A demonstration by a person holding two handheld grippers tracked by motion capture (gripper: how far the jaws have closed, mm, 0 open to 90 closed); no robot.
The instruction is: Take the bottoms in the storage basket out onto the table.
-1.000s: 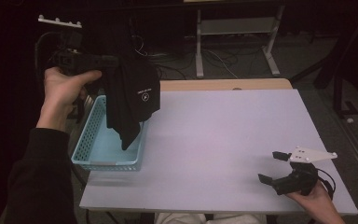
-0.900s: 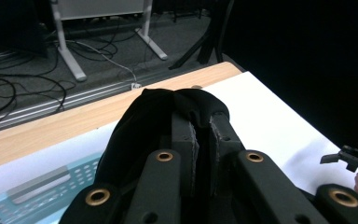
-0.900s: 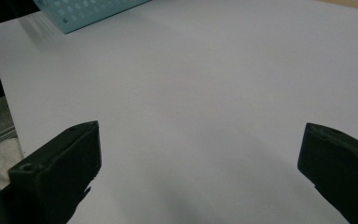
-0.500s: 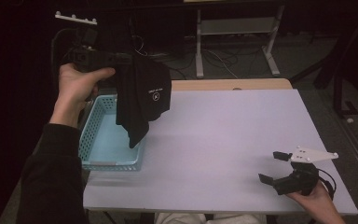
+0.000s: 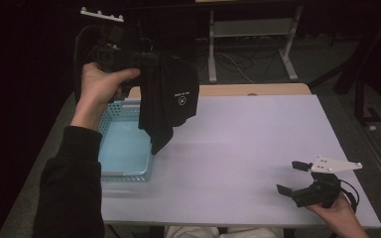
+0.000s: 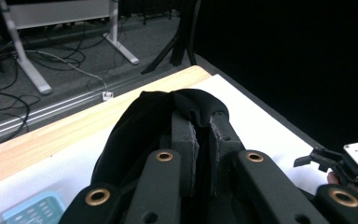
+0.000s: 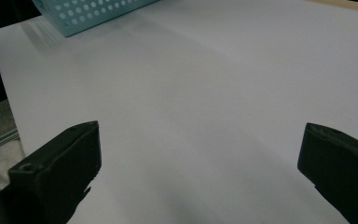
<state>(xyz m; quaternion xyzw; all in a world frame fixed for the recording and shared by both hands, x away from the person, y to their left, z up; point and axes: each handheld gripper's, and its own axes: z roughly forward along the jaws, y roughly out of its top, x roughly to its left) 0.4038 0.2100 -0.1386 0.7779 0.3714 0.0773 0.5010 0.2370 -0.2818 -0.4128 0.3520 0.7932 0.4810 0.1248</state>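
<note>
A black garment with a small white logo hangs from my left gripper, held high above the table's left side. Its lower tip dangles by the right edge of the light blue basket. In the left gripper view the jaws stand close together with the black cloth bunched over and between them, so my left gripper is shut on it. My right gripper rests low at the table's near right corner, jaws wide apart with nothing between them. The right gripper faces bare white tabletop.
The perforated blue basket sits at the table's left edge. A wooden strip runs along the far edge of the white tabletop. Beyond it are metal table legs and cables on the floor.
My left hand has carried the hanging black garment to the right, from over the basket toward its right edge. The right gripper has stayed where it was.
</note>
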